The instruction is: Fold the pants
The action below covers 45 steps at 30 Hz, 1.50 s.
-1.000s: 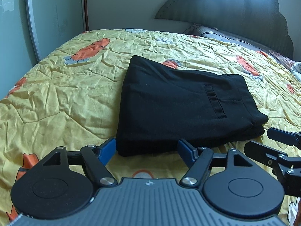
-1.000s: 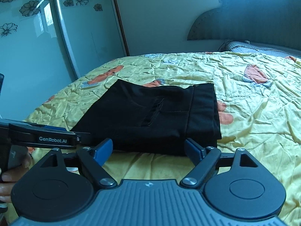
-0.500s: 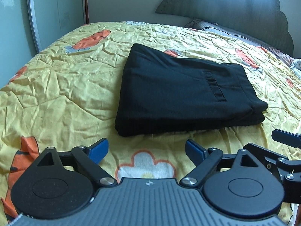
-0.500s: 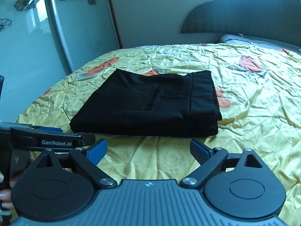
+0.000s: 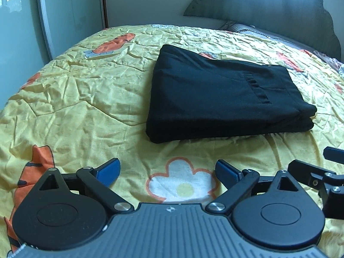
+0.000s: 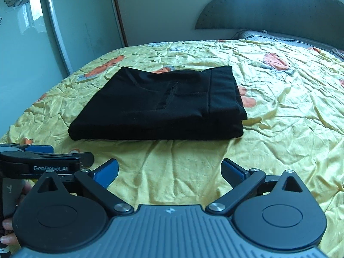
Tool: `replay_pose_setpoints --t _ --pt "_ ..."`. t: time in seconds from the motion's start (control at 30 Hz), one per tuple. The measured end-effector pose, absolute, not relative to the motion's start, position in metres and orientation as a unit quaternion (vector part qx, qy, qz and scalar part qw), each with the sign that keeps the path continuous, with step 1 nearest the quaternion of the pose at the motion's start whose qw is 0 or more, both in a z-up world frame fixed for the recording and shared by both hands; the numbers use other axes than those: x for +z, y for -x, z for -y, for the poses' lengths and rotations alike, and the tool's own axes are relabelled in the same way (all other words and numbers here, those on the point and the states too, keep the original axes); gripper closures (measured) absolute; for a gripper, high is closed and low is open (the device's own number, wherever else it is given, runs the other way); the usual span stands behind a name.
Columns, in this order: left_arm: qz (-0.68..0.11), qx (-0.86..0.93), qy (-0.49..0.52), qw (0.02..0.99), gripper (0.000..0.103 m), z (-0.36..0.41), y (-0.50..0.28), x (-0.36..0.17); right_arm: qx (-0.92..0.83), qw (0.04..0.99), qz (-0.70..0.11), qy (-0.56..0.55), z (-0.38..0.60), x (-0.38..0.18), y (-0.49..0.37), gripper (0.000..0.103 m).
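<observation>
The black pants lie folded in a flat, squarish stack on the yellow bedspread; they also show in the right wrist view, with a back pocket on top. My left gripper is open and empty, hovering over the bedspread a short way in front of the stack. My right gripper is open and empty, also back from the stack's near edge. The right gripper's side shows at the right edge of the left wrist view, and the left gripper shows in the right wrist view.
A dark padded headboard and a grey pillow stand at the far end of the bed. A glass wardrobe door with flower prints runs along the left side. The bed's left edge drops off near it.
Both grippers have pulled back from the folded pants toward me, so the stack now lies farther from the fingertips. Both stayed open. The pants have not moved.
</observation>
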<state>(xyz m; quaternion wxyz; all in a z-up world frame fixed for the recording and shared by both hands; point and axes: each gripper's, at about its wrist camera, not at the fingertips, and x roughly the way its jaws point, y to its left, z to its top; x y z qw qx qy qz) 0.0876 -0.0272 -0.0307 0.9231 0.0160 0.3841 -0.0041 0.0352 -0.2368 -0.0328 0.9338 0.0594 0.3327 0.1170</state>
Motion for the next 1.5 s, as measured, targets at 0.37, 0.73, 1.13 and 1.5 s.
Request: replay_pose_setpoints --t 0.37,0.73,1.13,1.5 --pt "-0.367 0.015 -0.015 0.93 0.001 0.023 -0.083 -0.037 0.108 0.934 -0.334 -0.066 0.241 -0.039 -0.036 0.001" --pt "-0.356 0.02 -0.014 0.934 0.0 0.024 -0.081 -0.039 0.11 0.934 -0.333 -0.075 0.242 -0.042 -0.037 0.001" --pt "-0.344 0.023 -0.012 0.939 0.0 0.024 -0.078 -0.041 0.102 0.933 -0.335 -0.079 0.242 -0.048 -0.04 0.001" --pt "-0.336 0.025 -0.014 0.941 0.0 0.025 -0.075 -0.042 0.102 0.937 -0.328 -0.065 0.238 -0.051 -0.042 0.0"
